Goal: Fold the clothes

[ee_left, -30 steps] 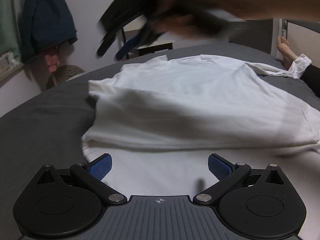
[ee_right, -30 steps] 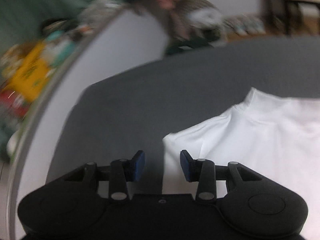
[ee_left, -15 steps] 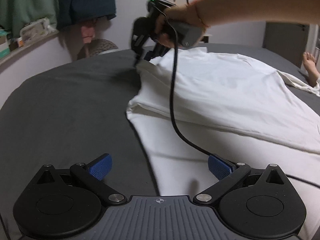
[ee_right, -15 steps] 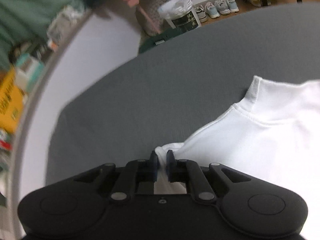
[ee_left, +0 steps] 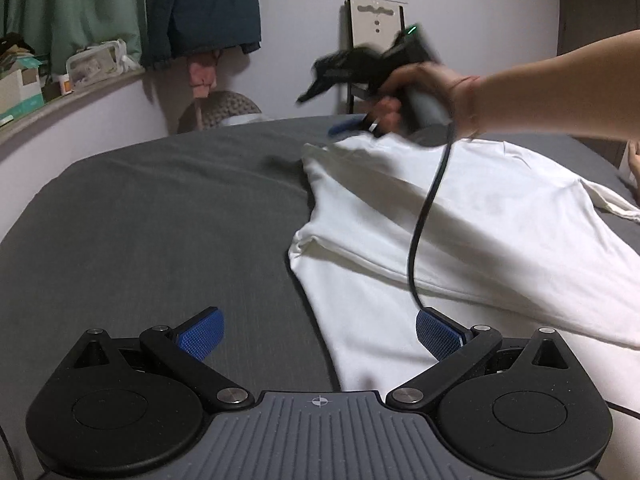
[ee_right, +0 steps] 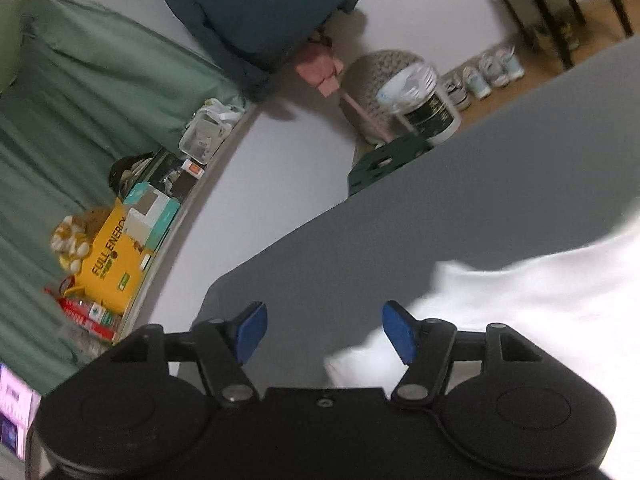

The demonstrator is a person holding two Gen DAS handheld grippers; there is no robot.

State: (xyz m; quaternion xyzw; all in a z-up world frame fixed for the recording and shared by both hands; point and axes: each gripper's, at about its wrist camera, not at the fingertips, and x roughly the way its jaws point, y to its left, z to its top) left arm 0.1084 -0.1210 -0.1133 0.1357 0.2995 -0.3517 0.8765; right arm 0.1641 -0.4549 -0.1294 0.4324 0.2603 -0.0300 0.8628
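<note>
Broadly, a dark grey bed (ee_left: 152,216) fills both views, and on its right half lies a white long-sleeved shirt (ee_left: 480,232), partly folded so that one layer is doubled back over another, with a sleeve trailing off to the far right. Beyond the bed hang a green curtain (ee_right: 80,120) and a dark blue jacket (ee_left: 200,8), above a cluttered ledge (ee_right: 132,232). The left gripper (ee_left: 318,334) hovers low over the shirt's near edge, its jaws spread wide with nothing between them. The right gripper (ee_right: 322,334), held in the person's right hand (ee_left: 416,92), is above the shirt's far corner; its jaws are opening, with only grey bed between the blue pads (ee_right: 250,330) and white cloth just beside the right one. A black cable (ee_left: 424,216) droops from it across the shirt.
</note>
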